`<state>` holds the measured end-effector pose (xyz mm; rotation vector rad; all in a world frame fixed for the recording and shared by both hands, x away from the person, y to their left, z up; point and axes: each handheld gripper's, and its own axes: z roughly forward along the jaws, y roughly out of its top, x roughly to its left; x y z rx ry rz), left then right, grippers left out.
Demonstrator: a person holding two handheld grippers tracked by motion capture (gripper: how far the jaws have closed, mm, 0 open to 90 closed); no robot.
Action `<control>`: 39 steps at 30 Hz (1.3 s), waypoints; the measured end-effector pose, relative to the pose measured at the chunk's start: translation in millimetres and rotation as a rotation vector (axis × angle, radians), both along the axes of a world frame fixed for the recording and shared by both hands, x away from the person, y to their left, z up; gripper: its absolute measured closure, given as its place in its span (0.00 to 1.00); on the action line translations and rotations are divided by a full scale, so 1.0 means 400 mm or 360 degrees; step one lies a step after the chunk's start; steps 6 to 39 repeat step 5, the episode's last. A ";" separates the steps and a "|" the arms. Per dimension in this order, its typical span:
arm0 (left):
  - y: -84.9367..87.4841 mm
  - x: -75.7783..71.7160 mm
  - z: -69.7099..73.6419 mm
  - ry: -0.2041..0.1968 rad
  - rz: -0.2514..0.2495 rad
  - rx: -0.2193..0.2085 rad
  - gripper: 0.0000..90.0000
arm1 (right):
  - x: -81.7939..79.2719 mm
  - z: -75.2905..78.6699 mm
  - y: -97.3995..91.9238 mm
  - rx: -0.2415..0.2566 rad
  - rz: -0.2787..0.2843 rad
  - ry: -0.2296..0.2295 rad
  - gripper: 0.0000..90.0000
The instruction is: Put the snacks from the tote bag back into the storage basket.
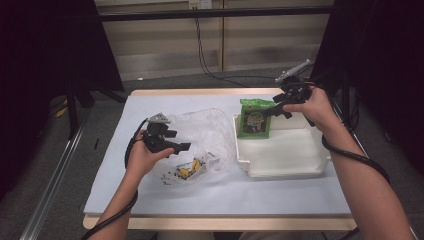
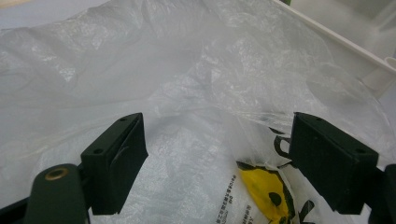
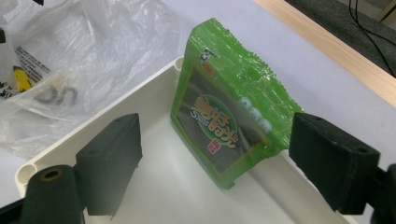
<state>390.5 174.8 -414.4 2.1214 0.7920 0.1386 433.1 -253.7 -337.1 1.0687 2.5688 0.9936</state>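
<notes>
**Inspector A:** Where does the green snack packet (image 3: 224,116) stand?

**Inspector B:** Inside the white tray (image 1: 285,165), upright and tilted, leaning on the far wall near the corner beside the bag. The right gripper (image 1: 283,108) hangs just by its top edge, fingers (image 3: 112,161) released and spread wide, with the packet between them and touching neither. I judge it has been let go so the wall props it up.

**Inspector A:** And the left gripper (image 1: 175,141)?

**Inspector B:** Over the clear plastic bag (image 1: 200,135) on the bench (image 1: 300,200), just left of the tray. Its fingers (image 2: 116,158) also stand apart, with the film lying slack between them and no pinch visible. Probably it is poised to steady or open the bag, which holds yellow-and-black printed items (image 1: 191,169).
</notes>
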 end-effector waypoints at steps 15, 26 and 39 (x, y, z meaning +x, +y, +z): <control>-0.002 0.000 0.005 -0.0002 -0.0006 0.0003 0.21 | -0.016 0.000 0.000 0.0019 0.0010 -0.0006 0.19; -0.002 0.000 0.005 -0.0002 -0.0006 0.0003 0.21 | -0.016 0.000 0.000 0.0019 0.0010 -0.0006 0.19; -0.002 0.000 0.005 -0.0002 -0.0006 0.0003 0.21 | -0.016 0.000 0.000 0.0019 0.0010 -0.0006 0.19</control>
